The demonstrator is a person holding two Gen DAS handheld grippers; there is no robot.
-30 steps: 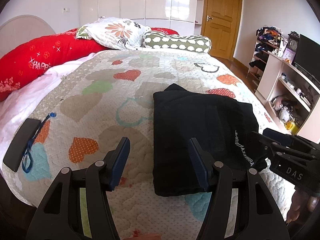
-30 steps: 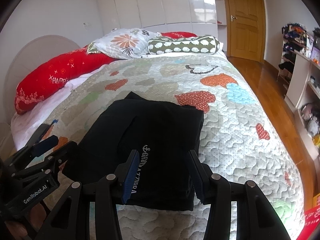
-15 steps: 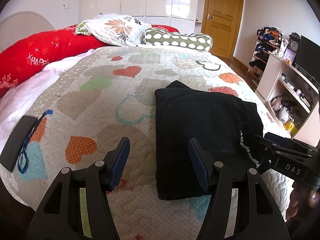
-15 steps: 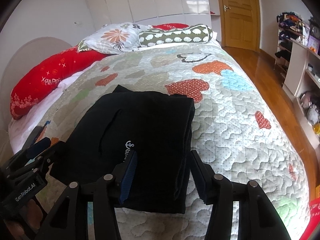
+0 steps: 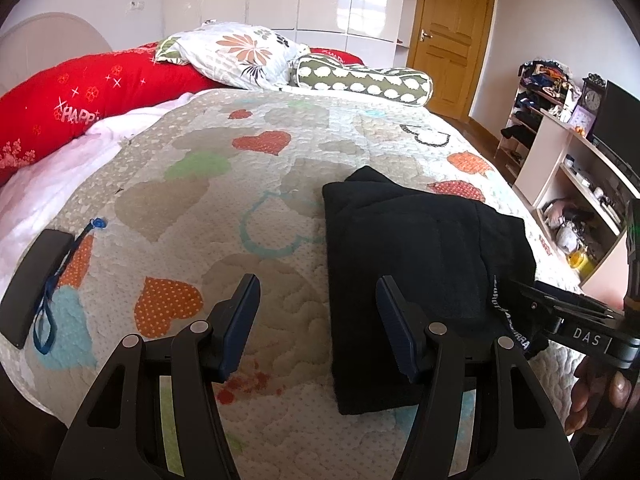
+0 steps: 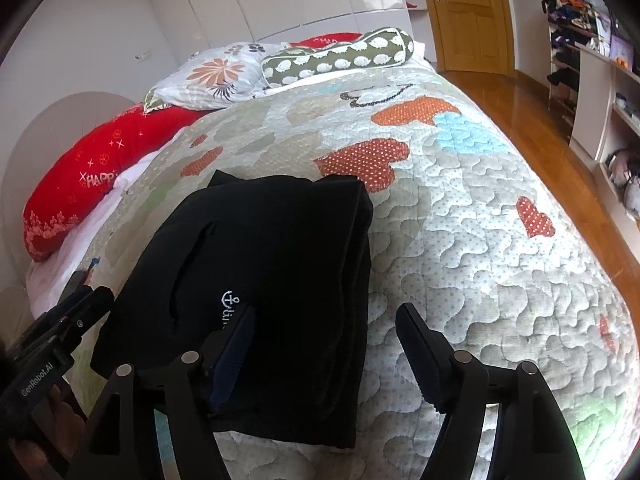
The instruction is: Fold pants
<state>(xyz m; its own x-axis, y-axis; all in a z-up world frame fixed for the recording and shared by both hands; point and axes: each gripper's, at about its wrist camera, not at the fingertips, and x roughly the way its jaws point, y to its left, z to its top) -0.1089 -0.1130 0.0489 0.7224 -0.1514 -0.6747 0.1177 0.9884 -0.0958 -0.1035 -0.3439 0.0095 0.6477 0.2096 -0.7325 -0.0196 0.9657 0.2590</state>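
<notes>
The black pants lie folded into a compact rectangle on the heart-patterned quilt; they also show in the right wrist view, with a white anchor logo facing up. My left gripper is open and empty, hovering above the pants' left edge near the bed's front. My right gripper is open and empty above the pants' right edge. The right gripper also shows at the pants' right side in the left wrist view, and the left gripper shows at their left side.
A black phone with a blue strap lies at the quilt's left edge. Red, floral and green pillows sit at the headboard. Shelves and a wooden door stand to the right, past the wooden floor.
Both grippers have drawn back and up from the folded pants. The right gripper has shifted right, from over the logo to the pants' right edge. The pants have stayed in place.
</notes>
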